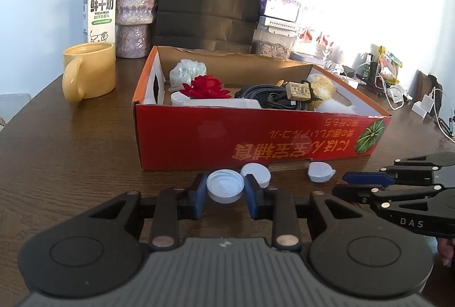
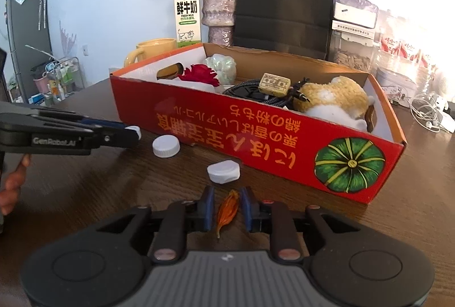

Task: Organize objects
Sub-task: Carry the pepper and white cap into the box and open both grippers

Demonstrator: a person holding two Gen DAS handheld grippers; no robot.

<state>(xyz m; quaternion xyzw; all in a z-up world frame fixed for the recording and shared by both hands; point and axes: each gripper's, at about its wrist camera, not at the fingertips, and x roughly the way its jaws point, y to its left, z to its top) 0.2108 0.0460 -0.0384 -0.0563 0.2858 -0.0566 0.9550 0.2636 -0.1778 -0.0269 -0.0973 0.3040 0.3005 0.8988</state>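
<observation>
Yellow mug point(image 1: 89, 71) at far left on wooden table point(image 1: 71, 153). Left gripper point(image 1: 225, 192) clamped on upturned white bottle cap point(image 1: 225, 188), just before red cardboard box point(image 1: 256, 142). Two more white caps beside it point(image 1: 256, 174) point(image 1: 320, 171). Right gripper point(image 2: 226, 209) parted around orange petal point(image 2: 226, 210), pads not touching it.

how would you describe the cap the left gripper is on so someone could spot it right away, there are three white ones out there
Start at the big red cardboard box with the green pumpkin print; three white caps lie on the wooden table along its near wall. The one meant is the leftmost cap, between the blue pads of the left gripper. Unlike the other two, it shows its hollow inside.
</observation>
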